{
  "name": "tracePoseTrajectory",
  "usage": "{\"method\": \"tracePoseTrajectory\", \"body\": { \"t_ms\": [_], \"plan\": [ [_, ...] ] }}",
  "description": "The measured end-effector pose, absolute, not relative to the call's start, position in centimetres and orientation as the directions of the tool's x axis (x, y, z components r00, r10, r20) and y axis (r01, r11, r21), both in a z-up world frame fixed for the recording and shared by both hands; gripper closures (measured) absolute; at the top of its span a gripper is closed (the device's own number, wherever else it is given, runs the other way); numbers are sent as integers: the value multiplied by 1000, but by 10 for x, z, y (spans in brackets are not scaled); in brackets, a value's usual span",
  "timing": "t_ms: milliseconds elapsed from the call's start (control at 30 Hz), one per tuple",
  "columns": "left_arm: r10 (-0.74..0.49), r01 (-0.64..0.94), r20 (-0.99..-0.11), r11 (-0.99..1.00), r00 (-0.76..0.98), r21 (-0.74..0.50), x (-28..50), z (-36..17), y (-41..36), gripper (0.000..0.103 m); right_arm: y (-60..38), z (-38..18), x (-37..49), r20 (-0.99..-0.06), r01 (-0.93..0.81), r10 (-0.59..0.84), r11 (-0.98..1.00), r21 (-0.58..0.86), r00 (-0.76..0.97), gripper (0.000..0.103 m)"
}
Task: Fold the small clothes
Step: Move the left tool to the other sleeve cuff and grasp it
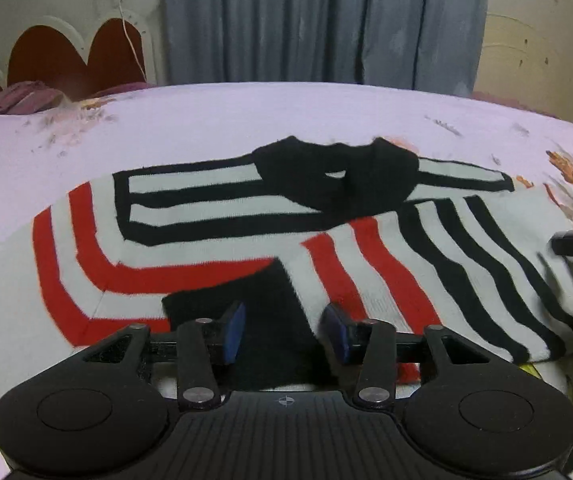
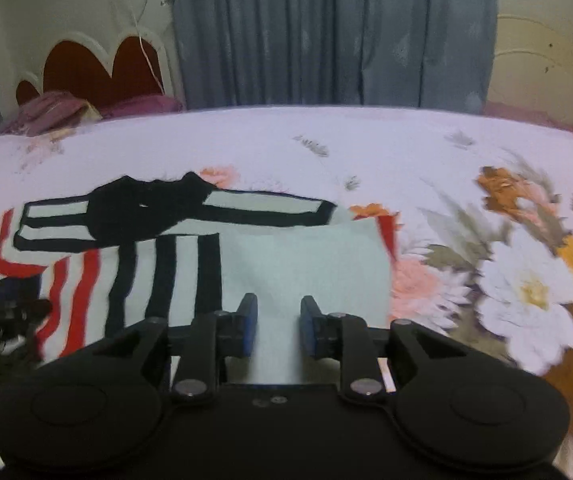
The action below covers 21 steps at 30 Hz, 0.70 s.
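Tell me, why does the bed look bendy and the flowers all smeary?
In both wrist views the fisheye lens bends the bed into a hump. In the right wrist view the printed flowers smear from motion blur, while the sweater near the middle stays sharper. In the left wrist view the sweater's stripes blur only toward the right edge, and the dim indoor light gives the white sheet a purplish tint.

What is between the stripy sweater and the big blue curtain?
Only bare bed sheet: both wrist views show pale, flower-printed cloth running from the striped sweater back to the bed's far edge, with the curtain hanging behind it.
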<state>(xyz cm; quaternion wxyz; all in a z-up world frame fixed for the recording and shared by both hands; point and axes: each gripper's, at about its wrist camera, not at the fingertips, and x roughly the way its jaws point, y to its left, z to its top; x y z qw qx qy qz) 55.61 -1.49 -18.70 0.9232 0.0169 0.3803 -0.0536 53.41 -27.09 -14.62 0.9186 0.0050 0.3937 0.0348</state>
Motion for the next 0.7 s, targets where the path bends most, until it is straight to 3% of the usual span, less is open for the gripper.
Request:
{"method": "tracePoseTrajectory", "body": {
  "t_ms": [33, 133, 600, 700],
  "plan": [
    [-81, 113, -706, 994, 703, -1, 557, -187, -17, 56, -268, -158, 544, -760, -49, 43, 999, 15, 648, 81],
    [-76, 110, -709, 994, 701, 1, 555, -186, -18, 56, -260, -162, 545, -761, -70, 19, 997, -34, 649, 79],
    [-31, 67, -693, 997, 720, 25, 540, -167, -25, 56, -267, -149, 509, -740, -95, 82, 995, 24, 668, 77],
    [-37, 83, -724, 996, 689, 29, 539, -174, -34, 56, -271, -155, 508, -765, -96, 81, 995, 25, 639, 77]
  ]
}}
